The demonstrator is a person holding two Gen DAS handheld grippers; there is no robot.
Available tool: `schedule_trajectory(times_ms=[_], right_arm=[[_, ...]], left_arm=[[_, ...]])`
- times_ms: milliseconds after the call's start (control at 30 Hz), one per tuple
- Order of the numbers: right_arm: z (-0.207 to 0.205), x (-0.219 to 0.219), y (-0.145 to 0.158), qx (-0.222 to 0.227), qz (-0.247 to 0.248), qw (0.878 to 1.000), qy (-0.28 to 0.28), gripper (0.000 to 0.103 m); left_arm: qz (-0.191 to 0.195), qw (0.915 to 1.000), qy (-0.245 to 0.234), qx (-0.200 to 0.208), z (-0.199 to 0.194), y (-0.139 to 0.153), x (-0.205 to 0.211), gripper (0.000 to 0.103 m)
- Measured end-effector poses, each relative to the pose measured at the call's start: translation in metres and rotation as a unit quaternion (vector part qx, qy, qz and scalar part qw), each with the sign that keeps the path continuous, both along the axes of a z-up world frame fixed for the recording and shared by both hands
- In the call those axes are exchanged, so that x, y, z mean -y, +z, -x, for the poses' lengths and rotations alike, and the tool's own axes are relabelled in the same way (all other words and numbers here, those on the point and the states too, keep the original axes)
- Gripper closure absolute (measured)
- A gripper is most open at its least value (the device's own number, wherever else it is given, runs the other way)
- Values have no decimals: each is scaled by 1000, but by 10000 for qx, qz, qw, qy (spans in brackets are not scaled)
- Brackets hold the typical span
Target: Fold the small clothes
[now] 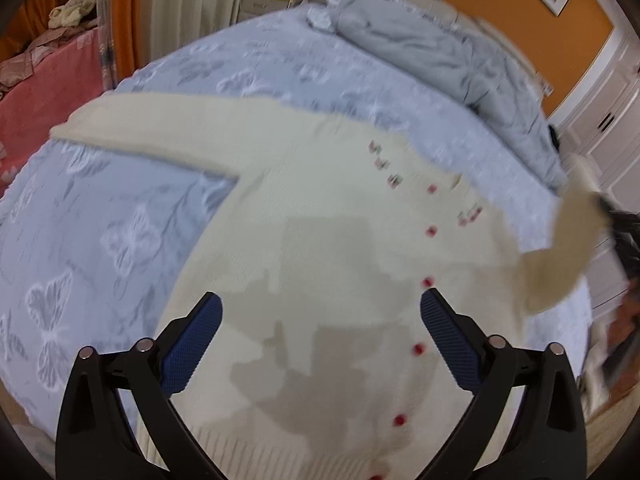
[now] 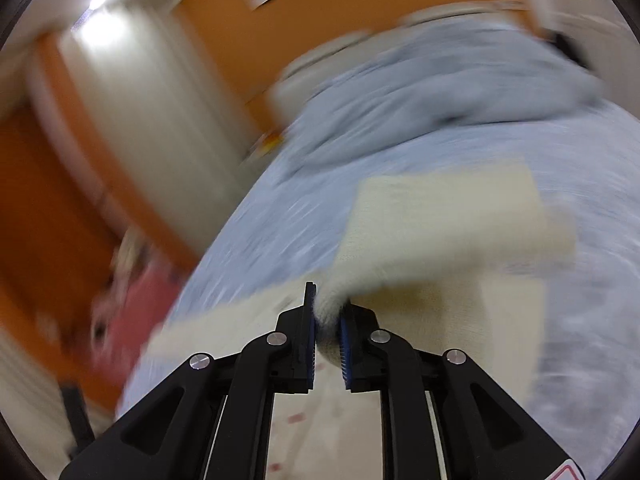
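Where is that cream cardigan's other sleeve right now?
In the left wrist view the sleeve lies flat on the blue bedspread, stretched toward the upper left, away from the grey duvet.

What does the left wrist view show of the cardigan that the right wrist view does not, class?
Left wrist only: the open left gripper above the cream cardigan, its row of red buttons, one sleeve spread flat.
Right wrist only: the right gripper clamped on a bunched fold of the knit.
Both: the blue bedspread and grey duvet.

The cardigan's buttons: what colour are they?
Red, on the cream cardigan; the buttons show best in the left wrist view.
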State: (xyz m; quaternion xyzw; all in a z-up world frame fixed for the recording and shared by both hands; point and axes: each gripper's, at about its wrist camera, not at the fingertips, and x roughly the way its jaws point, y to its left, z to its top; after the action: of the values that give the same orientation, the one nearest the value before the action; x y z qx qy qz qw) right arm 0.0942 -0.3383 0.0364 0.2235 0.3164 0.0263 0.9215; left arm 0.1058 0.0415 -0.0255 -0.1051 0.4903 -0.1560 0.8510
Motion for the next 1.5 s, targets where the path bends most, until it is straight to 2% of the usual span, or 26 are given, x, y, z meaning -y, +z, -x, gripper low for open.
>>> schedule_trajectory(times_ms=[67, 100, 200, 267, 333, 400, 500, 600, 633, 667, 700, 733, 767, 800, 867, 933, 1000, 1067, 1100, 1167, 1200, 1233, 1300, 1367, 1433, 1500], right_arm=[[-22, -42, -26, -320, 59, 9983, 473, 77], [-33, -68, -52, -632, 63, 9956, 689, 73], [-22, -70, -78, -877, 52, 9947, 539, 69], [-2, -52, -87, -934, -83, 9954, 174, 54], [36, -8, -92, -981, -171, 9935, -546, 40], [72, 30, -102, -1111, -259, 9865, -1173, 35], [105, 86, -122, -1434, -675, 9701, -1836, 35], [107, 113, -139, -1552, -953, 9601, -2121, 35], [98, 118, -145, -1565, -1051, 9590, -2118, 35], [96, 121, -148, -1567, -1121, 9582, -2115, 35], [87, 123, -155, -1544, -1319, 9571, -2065, 35], [80, 117, -159, -1544, -1418, 9569, -2012, 39], [72, 113, -164, -1609, -1454, 9563, -1959, 44], [61, 107, -166, -1722, -1222, 9580, -1941, 76], [61, 103, -158, -1605, -1006, 9639, -1871, 86], [78, 104, -130, -906, -1121, 9687, -2022, 93], [92, 104, -121, -635, -986, 9695, -2150, 94], [88, 105, -143, -1096, -780, 9678, -2129, 94], [83, 104, -168, -1625, -653, 9623, -2081, 94], [85, 101, -174, -1615, -574, 9614, -2151, 93], [88, 100, -166, -1613, -624, 9585, -2265, 90], [90, 99, -158, -1586, -646, 9568, -2350, 84], [101, 89, -136, -1432, -387, 9579, -2457, 84], [112, 71, -120, -1377, -92, 9638, -2283, 80], [124, 42, -111, -1407, 64, 9704, -1964, 63], [138, 6, -114, -1541, 175, 9758, -1540, 59]], left_arm=[[298, 9995, -25, -72, -13, 3, 3, 5], [416, 9990, -11, -166, -19, 2, 4, 5], [838, 9951, 53, -516, -46, -9, 10, 5], [1066, 9914, 98, -752, -66, -24, 18, 5], [1185, 9881, 115, -970, -87, -44, 30, 5], [1165, 9860, 201, -1178, -102, -63, 40, 5], [1178, 9806, 413, -1510, -124, -99, 59, 6], [960, 9845, 572, -1353, -130, -104, 71, 15], [876, 9861, 566, -1297, -132, -103, 75, 30], [802, 9878, 467, -1252, -135, -102, 81, 56], [667, 9895, 333, -1242, -139, -101, 87, 68], [518, 9911, 190, -1210, -142, -99, 94, 86], [462, 9926, 111, -1113, -145, -94, 98, 92], [443, 9938, 93, -1013, -147, -89, 99, 92], [581, 9960, 6, -674, -151, -68, 101, 93], [767, 9965, -12, -341, -153, -46, 97, 93], [813, 9966, -15, -159, -156, -41, 90, 92], [601, 9974, -65, -405, -159, -60, 92, 92], [416, 9974, -49, -582, -160, -77, 95, 92], [207, 9955, -23, -920, -154, -111, 93, 89], [489, 9963, 32, -701, -146, -112, 83, 89], [586, 9956, 63, -729, -144, -111, 78, 87], [950, 9914, 180, -884, -139, -109, 63, 82], [1304, 9870, 484, -805, -132, -101, 32, 57], [1518, 9830, 846, -595, -126, -92, -8, 43], [1552, 9788, 1238, -508, -128, -86, -49, 30]])
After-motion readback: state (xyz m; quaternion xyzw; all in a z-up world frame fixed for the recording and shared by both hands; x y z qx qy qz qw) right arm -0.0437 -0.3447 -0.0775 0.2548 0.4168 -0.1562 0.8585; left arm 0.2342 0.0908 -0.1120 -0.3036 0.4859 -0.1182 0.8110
